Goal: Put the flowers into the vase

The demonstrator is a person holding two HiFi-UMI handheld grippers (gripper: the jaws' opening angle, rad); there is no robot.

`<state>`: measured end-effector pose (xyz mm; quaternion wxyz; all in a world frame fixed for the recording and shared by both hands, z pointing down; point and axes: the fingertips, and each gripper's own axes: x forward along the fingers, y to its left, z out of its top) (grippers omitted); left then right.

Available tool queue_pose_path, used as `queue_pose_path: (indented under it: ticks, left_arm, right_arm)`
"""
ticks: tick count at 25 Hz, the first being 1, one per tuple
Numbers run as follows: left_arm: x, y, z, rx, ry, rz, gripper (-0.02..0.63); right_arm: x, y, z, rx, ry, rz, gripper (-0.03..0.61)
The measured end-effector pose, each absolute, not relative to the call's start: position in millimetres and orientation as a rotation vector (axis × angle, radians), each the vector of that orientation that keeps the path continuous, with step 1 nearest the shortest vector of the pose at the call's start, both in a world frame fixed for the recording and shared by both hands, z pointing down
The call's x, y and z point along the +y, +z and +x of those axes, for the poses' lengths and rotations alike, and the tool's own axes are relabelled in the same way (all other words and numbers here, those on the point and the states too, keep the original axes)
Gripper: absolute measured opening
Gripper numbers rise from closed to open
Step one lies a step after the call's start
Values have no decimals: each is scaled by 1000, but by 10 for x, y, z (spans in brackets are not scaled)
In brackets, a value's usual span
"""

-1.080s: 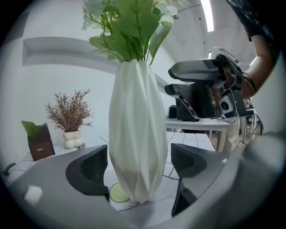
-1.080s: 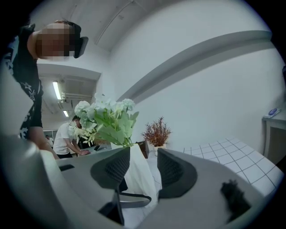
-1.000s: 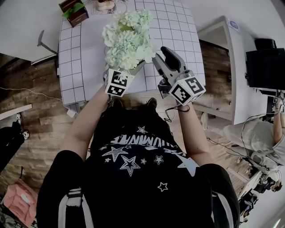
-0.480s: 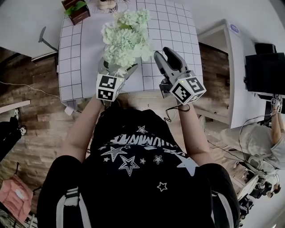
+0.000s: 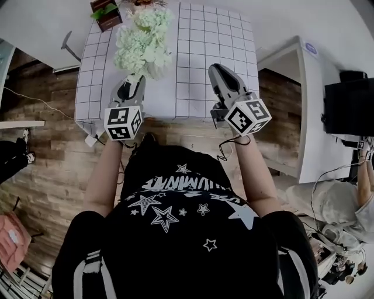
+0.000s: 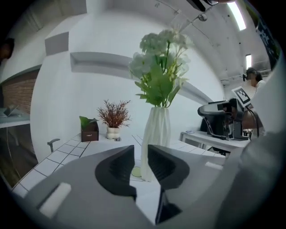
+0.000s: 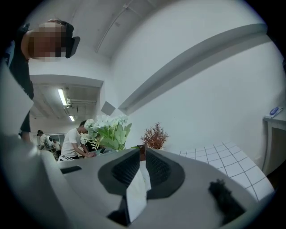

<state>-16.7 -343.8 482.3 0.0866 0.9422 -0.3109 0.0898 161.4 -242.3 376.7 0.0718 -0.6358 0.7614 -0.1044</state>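
Pale green and white flowers point(image 5: 143, 41) stand in a ribbed white vase point(image 6: 156, 134) on the white gridded table point(image 5: 204, 58). The vase stands upright by itself, and in the left gripper view the blooms point(image 6: 161, 62) rise well above it. My left gripper point(image 5: 133, 79) hangs over the table's near edge just short of the vase. Its jaws are closing, with a narrow gap and nothing between them point(image 6: 140, 154). My right gripper point(image 5: 215, 67) is to the right of the vase, apart from it. Its jaws are also closing on nothing point(image 7: 143, 154). The flowers point(image 7: 107, 129) show left of it.
A small wooden box with a green plant point(image 5: 106, 14) and a reddish dried plant in a white pot point(image 6: 114, 118) stand at the table's far end. A white cabinet point(image 5: 286, 87) lies right of the table. A coffee machine point(image 6: 221, 118) stands on a counter beyond.
Both grippers have drawn back from the vase toward the table's near edge, the left one also sliding left out from under the blooms. The vase now stands free.
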Motion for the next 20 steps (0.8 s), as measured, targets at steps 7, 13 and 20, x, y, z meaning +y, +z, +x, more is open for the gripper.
queue_pose_path:
  ticks: [7, 13, 20]
  left_arm:
    - [-2996, 4549, -354, -1087, 171, 2753, 9]
    - [-2784, 4324, -165, -1214, 182, 2680, 9]
    - [-1884, 4092, 207, -1312, 125, 2674, 8]
  right_arm:
    - [-2149, 3716, 1743, 2315, -329, -1823, 32]
    - [-2106, 3681, 1984, 2402, -398, -1717, 14]
    - [-1443, 3796, 2218, 2518, -423, -1572, 12]
